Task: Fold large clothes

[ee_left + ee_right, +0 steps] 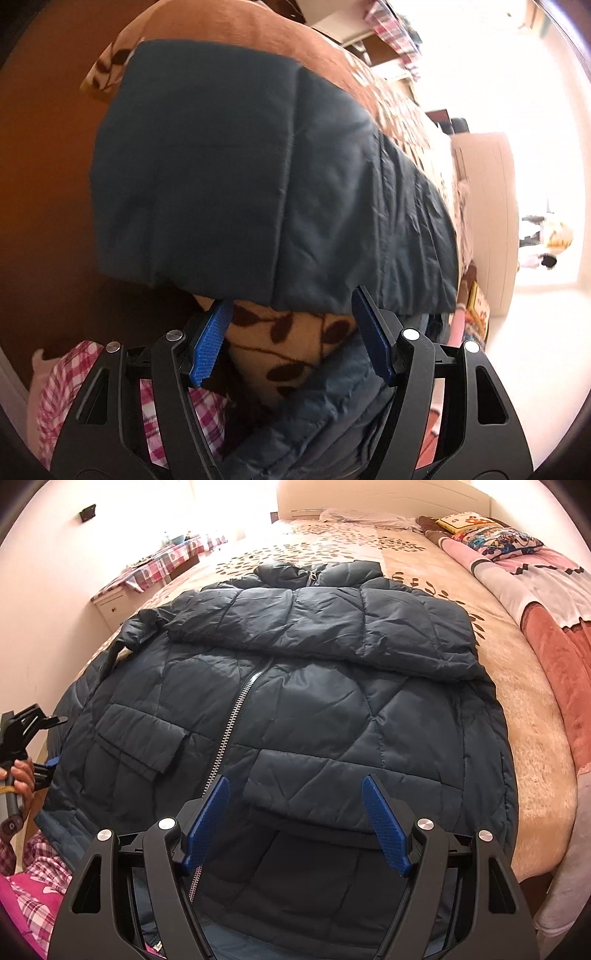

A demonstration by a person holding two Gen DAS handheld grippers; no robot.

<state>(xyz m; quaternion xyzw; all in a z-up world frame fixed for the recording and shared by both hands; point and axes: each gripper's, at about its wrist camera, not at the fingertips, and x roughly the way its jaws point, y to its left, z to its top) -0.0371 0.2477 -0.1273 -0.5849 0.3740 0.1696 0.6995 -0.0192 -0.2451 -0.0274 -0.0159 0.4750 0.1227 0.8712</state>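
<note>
A dark blue quilted jacket (295, 686) lies front up on the bed, zipper (236, 712) closed, with one sleeve (332, 627) folded across its chest. My right gripper (295, 781) hovers open over the lower front by a pocket flap (314, 805), with nothing between its fingers. In the left wrist view, the jacket's side (240, 177) drapes over the bed's edge. My left gripper (291, 301) stands open just below that edge, in front of the leaf-patterned blanket (288, 347), gripping nothing. A hand (22, 775) holds that gripper at the jacket's left side.
The leaf-print bedspread (509, 701) lies bare to the jacket's right. Pink and rust blankets (554, 627) and cushions (491, 539) line the bed's right side. A nightstand with a plaid cloth (122, 590) stands far left. The person's pink plaid clothing (62, 387) is close below.
</note>
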